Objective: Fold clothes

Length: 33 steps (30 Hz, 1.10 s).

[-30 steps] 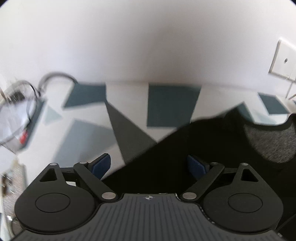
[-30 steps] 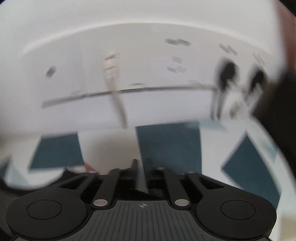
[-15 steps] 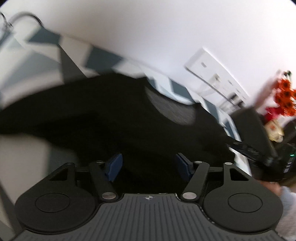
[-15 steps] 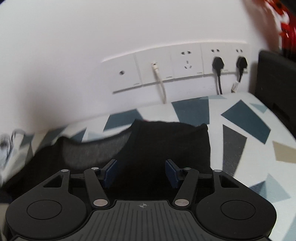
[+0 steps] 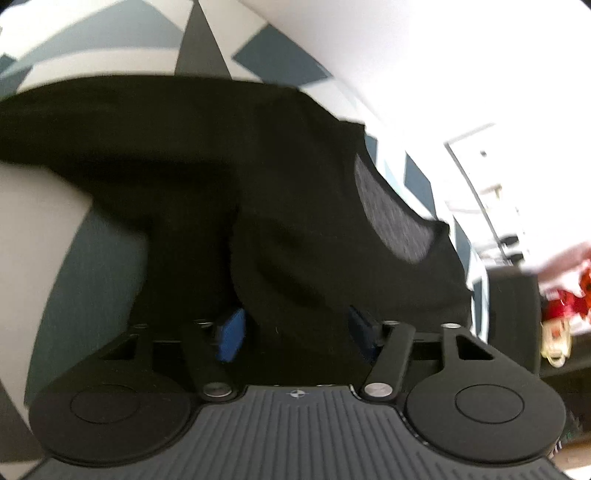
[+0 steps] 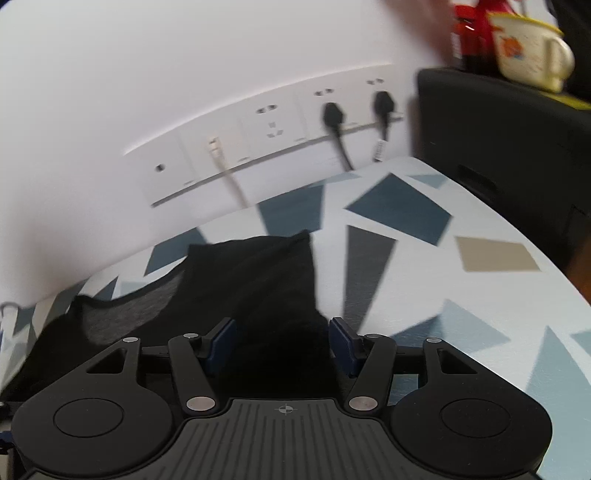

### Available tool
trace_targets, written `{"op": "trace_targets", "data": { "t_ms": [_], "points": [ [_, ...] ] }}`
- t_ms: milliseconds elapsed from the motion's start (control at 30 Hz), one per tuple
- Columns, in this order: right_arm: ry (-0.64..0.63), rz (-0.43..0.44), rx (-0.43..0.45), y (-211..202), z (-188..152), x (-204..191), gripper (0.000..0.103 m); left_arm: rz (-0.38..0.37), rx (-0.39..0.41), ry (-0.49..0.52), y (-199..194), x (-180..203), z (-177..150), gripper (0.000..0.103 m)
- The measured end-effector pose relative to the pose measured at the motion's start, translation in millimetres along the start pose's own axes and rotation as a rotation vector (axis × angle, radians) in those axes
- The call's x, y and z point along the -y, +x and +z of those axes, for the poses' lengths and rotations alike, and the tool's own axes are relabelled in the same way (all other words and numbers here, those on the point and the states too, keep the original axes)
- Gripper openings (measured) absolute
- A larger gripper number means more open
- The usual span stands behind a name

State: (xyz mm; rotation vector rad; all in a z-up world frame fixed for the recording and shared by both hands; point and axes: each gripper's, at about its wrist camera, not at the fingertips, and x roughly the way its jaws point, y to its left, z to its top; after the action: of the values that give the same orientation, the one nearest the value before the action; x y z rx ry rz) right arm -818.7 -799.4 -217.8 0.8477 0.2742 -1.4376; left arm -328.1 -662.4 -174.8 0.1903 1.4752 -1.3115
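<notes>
A black shirt [image 5: 229,177] with a grey inner neck panel [image 5: 391,218] lies spread on a table covered with a blue, grey and white triangle-pattern cloth [image 5: 92,280]. My left gripper [image 5: 295,334] is open, its blue pads on either side of the shirt's near fabric, close above it. The shirt also shows in the right wrist view [image 6: 258,284], with a sleeve reaching toward the wall. My right gripper [image 6: 282,343] is open over the shirt's right part, its blue pads straddling the fabric.
A white wall with a socket strip [image 6: 266,140] and two black plugs [image 6: 332,114] runs along the table's far side. A black box [image 6: 506,140] stands at the right end, with a cream mug [image 6: 528,48] and red objects [image 6: 469,33] on it.
Both grippers have swung down toward the shirt and closer to it. The right gripper went from shut to open. The left view turned from the table's left part onto the shirt.
</notes>
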Motion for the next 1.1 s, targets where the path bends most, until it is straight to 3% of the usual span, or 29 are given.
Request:
{"op": "trace_targets", "data": {
  "t_ms": [33,133,233,300,367,400,500,567,667,767,900,1100],
  "points": [
    [0.03,0.002,-0.001,-0.6,1.2,5.3,0.053,0.019,0.0,-0.02,2.7,-0.2,1.1,0.003],
    [0.118,0.002,-0.001,-1.1,3.3,19.1,0.053,0.073,0.038,-0.02,3.6,5.1,2.1,0.003],
    [0.209,0.021,0.0,-1.2,4.0,32.7,0.053,0.106,0.185,0.13,-20.0,30.8,7.2,0.002],
    [0.271,0.037,0.001,-1.2,4.3,41.7,0.053,0.093,0.316,0.232,-47.8,51.2,16.3,0.002],
    [0.296,0.04,-0.003,-0.3,4.4,45.9,0.053,0.083,0.387,0.314,-68.3,62.9,23.1,0.003],
    [0.295,0.038,-0.006,0.7,4.4,45.9,0.053,0.08,0.388,0.33,-72.6,64.7,26.7,0.003],
    [0.293,0.034,-0.014,5.8,3.8,44.1,0.053,0.1,0.272,0.308,-56.3,51.5,23.5,0.003],
    [0.291,0.038,-0.026,10.8,4.1,41.0,0.053,0.171,0.217,0.318,-36.6,39.6,14.5,0.003],
    [0.274,0.045,-0.04,17.9,5.2,33.5,0.053,0.256,0.198,0.285,-19.3,13.0,7.6,0.003],
    [0.234,0.054,-0.054,22.7,6.6,22.7,0.053,0.269,0.219,0.27,-19.6,-0.2,8.2,0.003],
    [0.159,0.054,-0.075,28.5,4.8,7.8,0.053,0.277,0.281,0.351,-26.5,15.8,10.6,0.003],
    [0.12,0.06,-0.1,37.3,0.8,-3.6,0.053,0.141,0.428,0.465,-55.6,58.3,29.1,0.003]
  ]
}}
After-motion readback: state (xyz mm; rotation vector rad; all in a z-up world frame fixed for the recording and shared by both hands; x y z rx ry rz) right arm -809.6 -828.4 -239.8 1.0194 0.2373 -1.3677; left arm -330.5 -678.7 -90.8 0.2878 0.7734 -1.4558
